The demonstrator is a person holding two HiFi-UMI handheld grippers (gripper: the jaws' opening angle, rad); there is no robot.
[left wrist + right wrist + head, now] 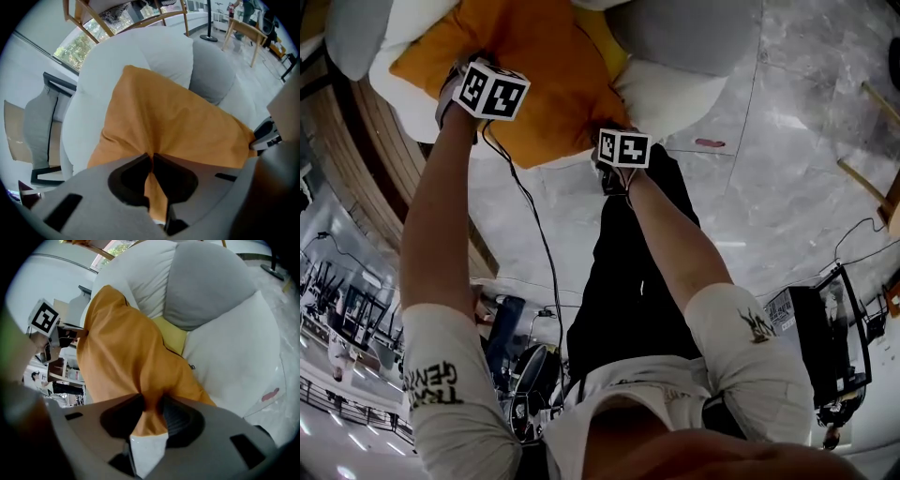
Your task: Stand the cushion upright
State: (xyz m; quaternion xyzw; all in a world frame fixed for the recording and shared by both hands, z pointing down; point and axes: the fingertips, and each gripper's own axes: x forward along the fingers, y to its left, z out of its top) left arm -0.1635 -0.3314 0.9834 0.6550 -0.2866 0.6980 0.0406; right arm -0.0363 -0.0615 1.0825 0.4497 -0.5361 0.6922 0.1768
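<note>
An orange cushion (525, 75) lies on a white round armchair (675, 98). My left gripper (464, 80) is at the cushion's left edge; in the left gripper view the jaws pinch a fold of the orange cushion (164, 122) at the left gripper (151, 161). My right gripper (614, 173) holds the cushion's near corner; in the right gripper view the right gripper (150, 411) is shut on a thick fold of the orange cushion (122, 357), with white backing showing below.
A grey cushion (206, 282) and a yellow cushion (171, 336) sit on the armchair (234, 362) behind the orange one. A grey side chair (40, 122) stands left. Marble floor (787, 178) with a cable and wooden furniture legs (877, 183) lies right.
</note>
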